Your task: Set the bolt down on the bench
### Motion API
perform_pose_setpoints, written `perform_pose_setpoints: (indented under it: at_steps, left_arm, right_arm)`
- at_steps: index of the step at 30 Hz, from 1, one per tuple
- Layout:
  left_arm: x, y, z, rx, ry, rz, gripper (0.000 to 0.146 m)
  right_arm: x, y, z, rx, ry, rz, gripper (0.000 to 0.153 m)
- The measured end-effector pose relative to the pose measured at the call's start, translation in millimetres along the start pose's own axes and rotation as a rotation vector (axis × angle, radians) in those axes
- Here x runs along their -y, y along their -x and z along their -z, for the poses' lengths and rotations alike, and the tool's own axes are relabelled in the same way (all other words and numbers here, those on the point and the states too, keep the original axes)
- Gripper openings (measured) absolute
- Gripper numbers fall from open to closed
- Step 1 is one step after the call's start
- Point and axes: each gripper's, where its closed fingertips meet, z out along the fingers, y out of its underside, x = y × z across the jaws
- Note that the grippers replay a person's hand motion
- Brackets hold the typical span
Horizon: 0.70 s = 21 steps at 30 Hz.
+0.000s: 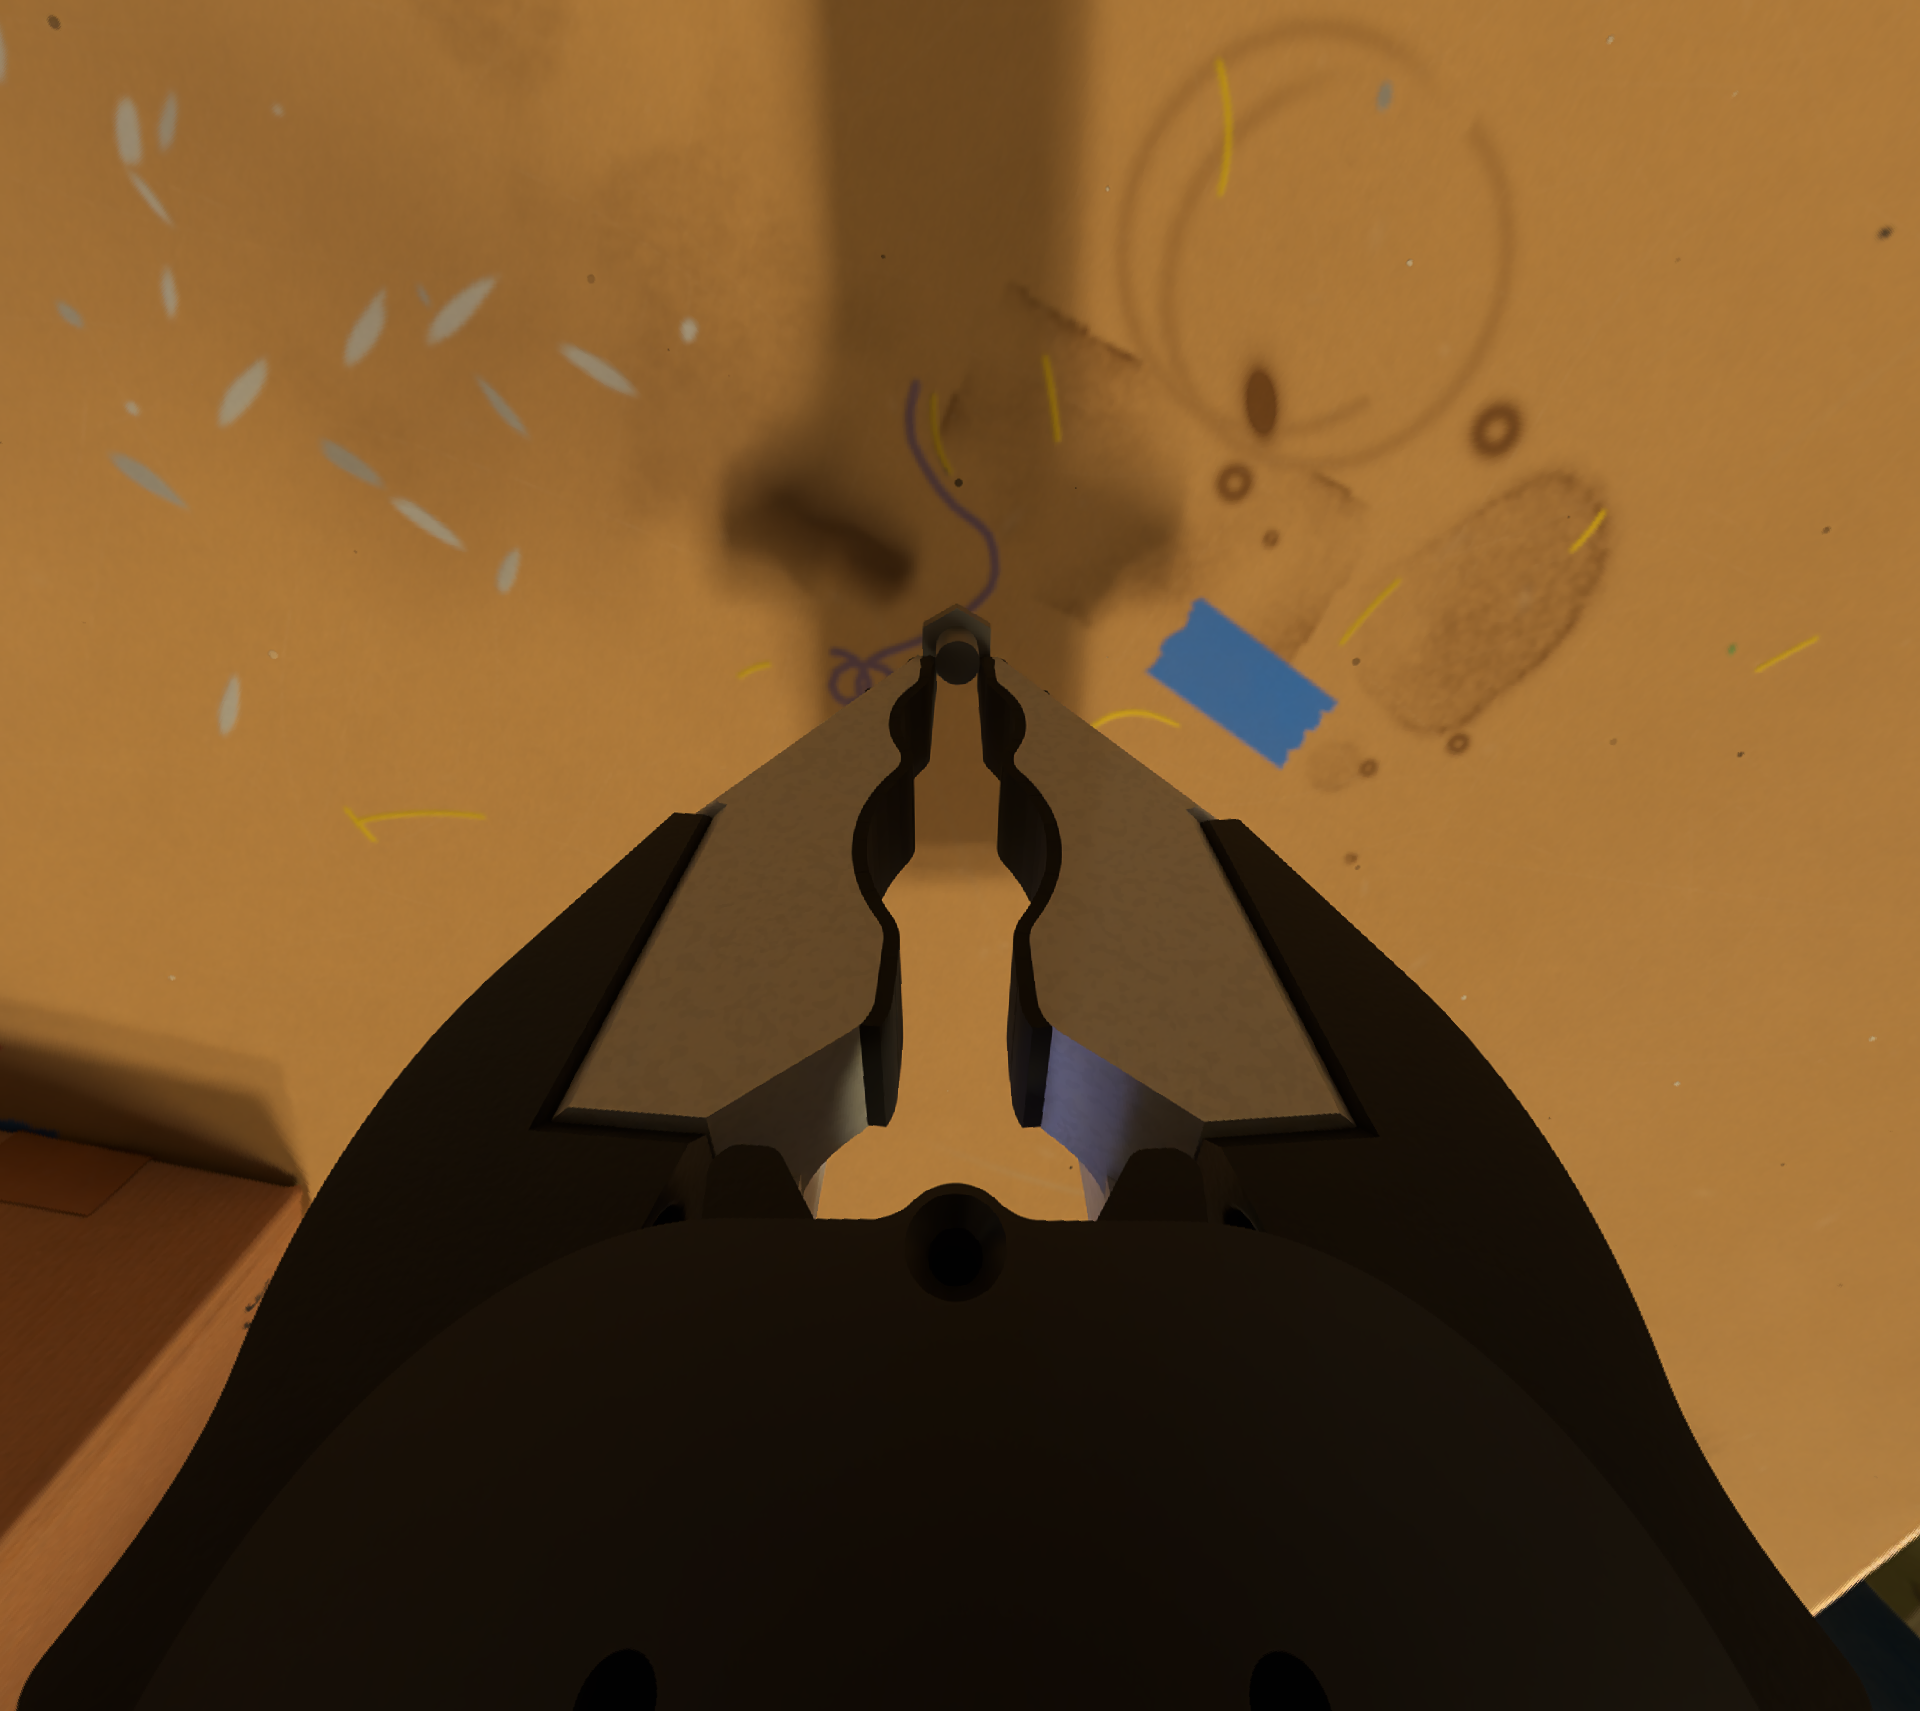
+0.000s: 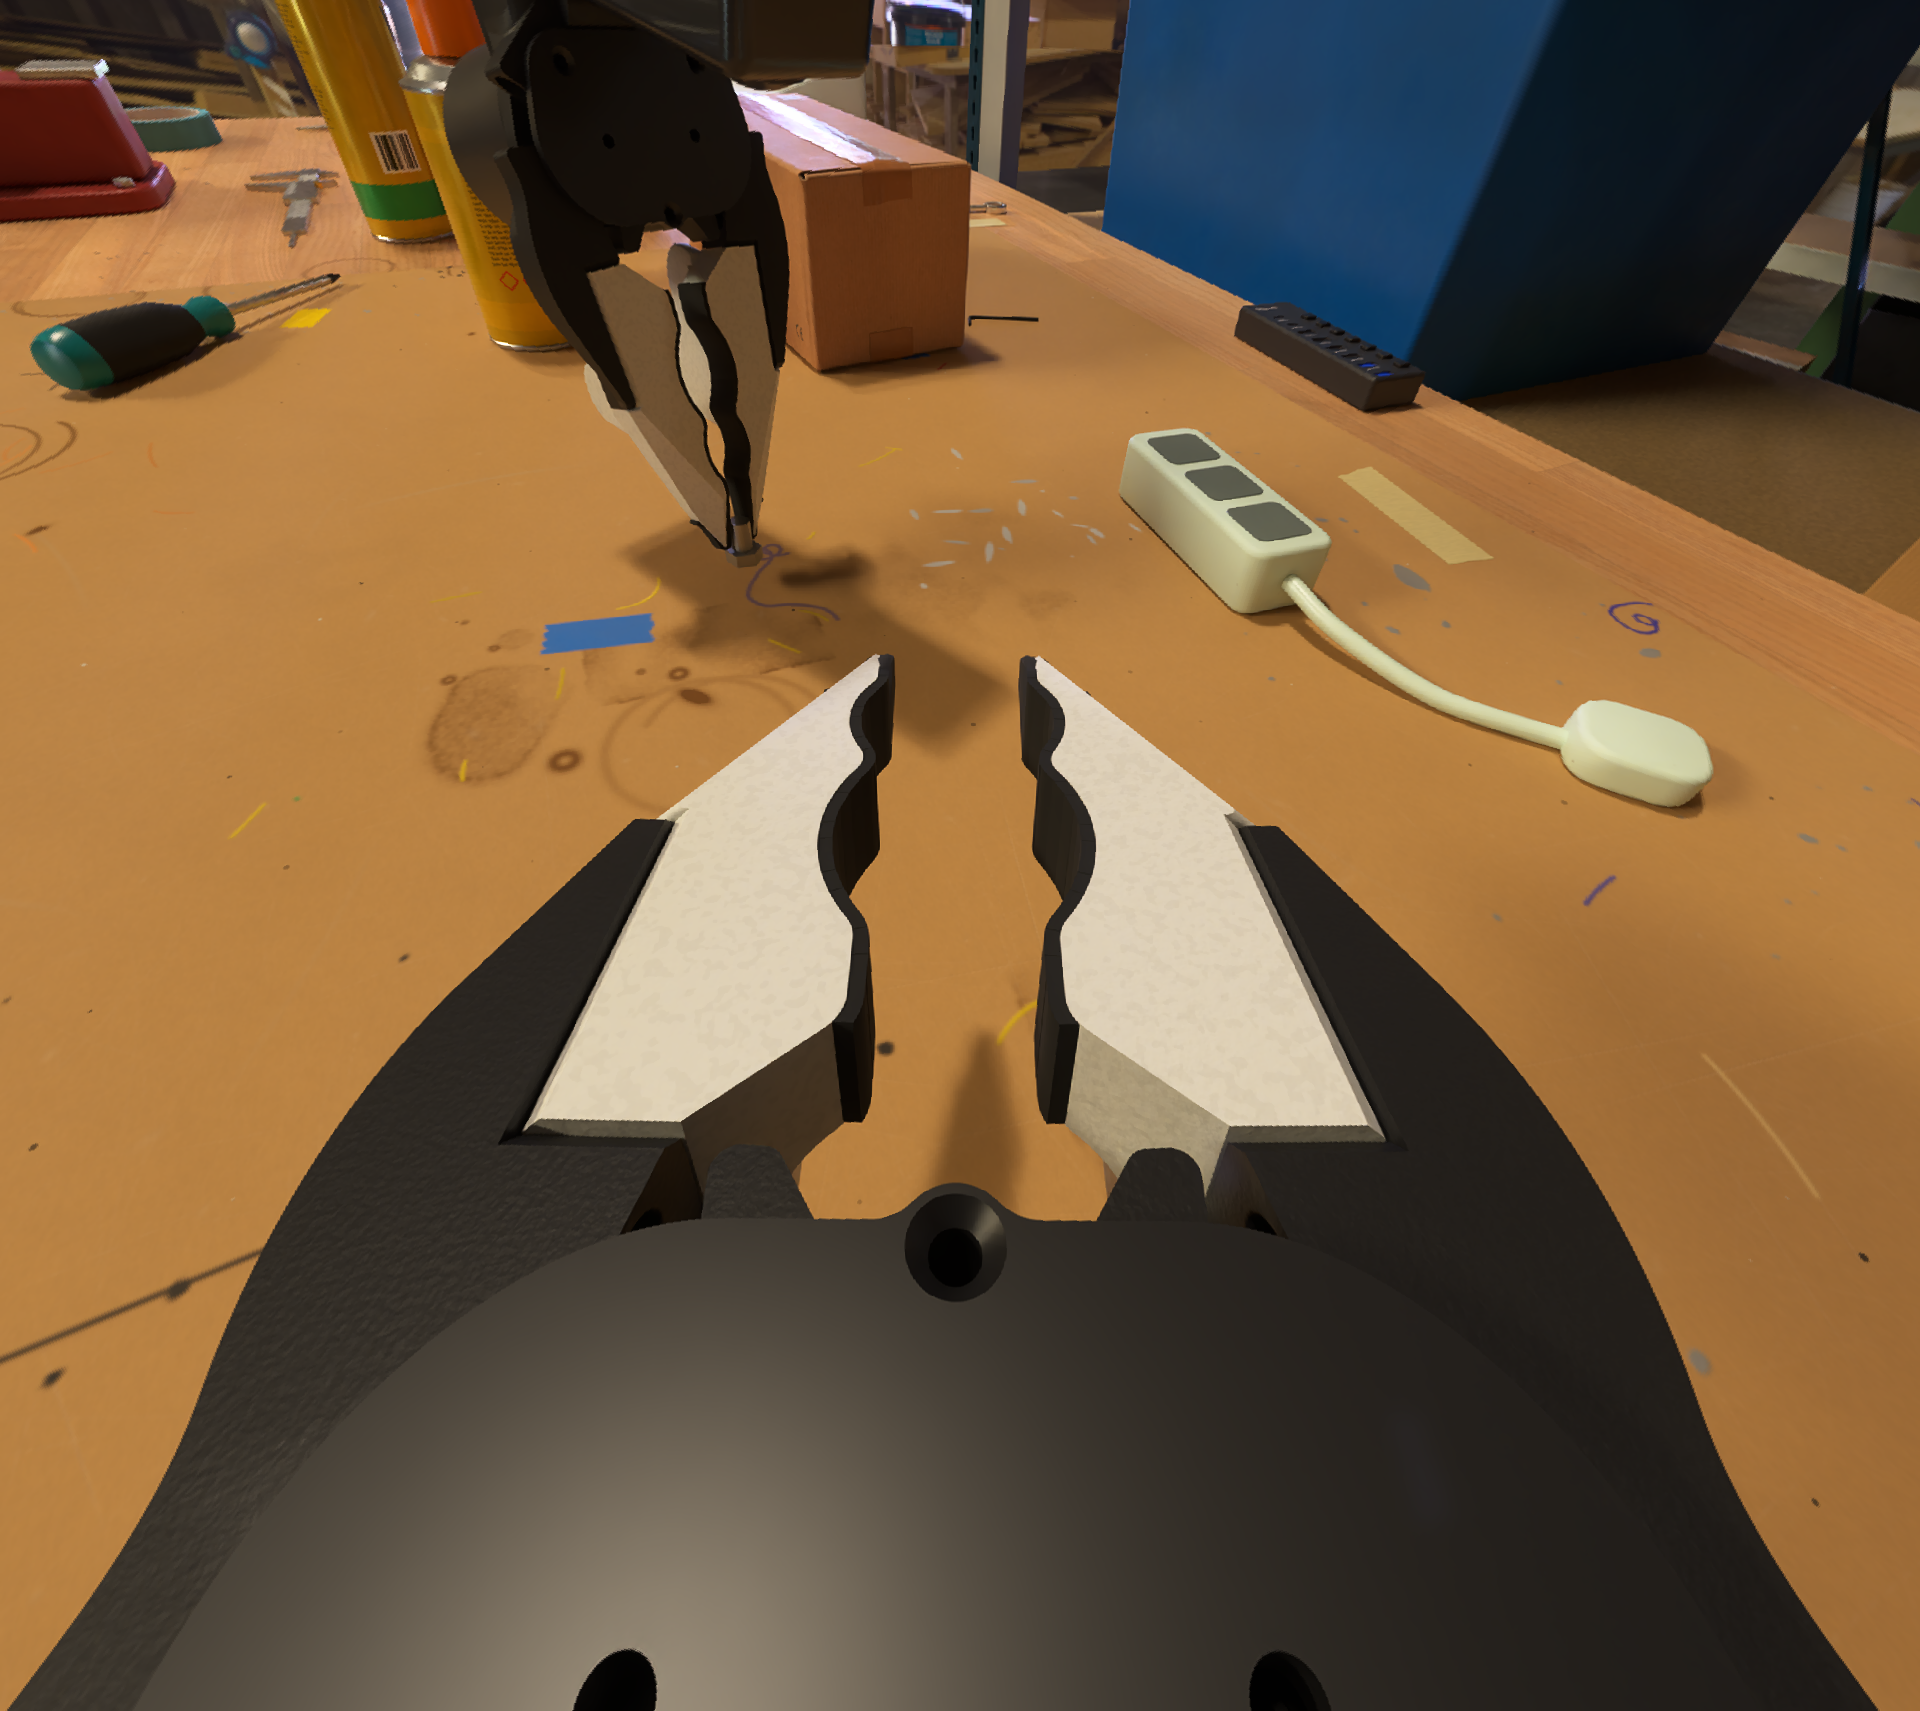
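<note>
Because the bolt (image 1: 956, 651) must land gently, the left gripper (image 1: 956, 674) points straight down and pinches its shank at the fingertips, head lowest and at or just touching the bench (image 1: 1558, 934), well inside its edges near the blue tape (image 1: 1242, 682). With nothing to carry, the right gripper (image 2: 956, 674) hangs parted and empty nearer the front edge, probably just keeping clear.

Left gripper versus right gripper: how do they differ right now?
The left gripper is shut on the bolt; the right gripper is open and empty. In the right wrist view the left points steeply down at the bench, bolt at the surface; the right lies at a shallower angle. Both share black bodies and pale fingers.
</note>
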Motion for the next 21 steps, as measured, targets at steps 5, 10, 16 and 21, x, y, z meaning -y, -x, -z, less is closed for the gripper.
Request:
perform_pose_setpoints:
  at_steps: [5, 10, 16, 21]
  left_arm:
    - [0.4, 3.8, 11.0, 0.019, -0.042, 0.019, 0.008]
    - [28.5, 1.7, 76.2, 0.159, -0.247, 0.053, 0.008]
    - [106.7, -100.2, 105.5, 0.130, -0.561, -0.066, 0.008]
    - [111.0, -131.7, 4.4, -0.004, -0.395, 0.035, 0.008]
  right_arm:
    - [-2.0, 0.2, -1.4, 0.002, 0.010, 0.001, 0.023]
    - [2.3, -1.3, 1.7, -0.014, -0.004, 0.008, 0.023]
    - [11.4, 0.9, 6.8, -0.025, -0.034, 0.029, 0.022]
    - [14.7, 3.3, 9.3, -0.032, -0.035, 0.055, 0.021]
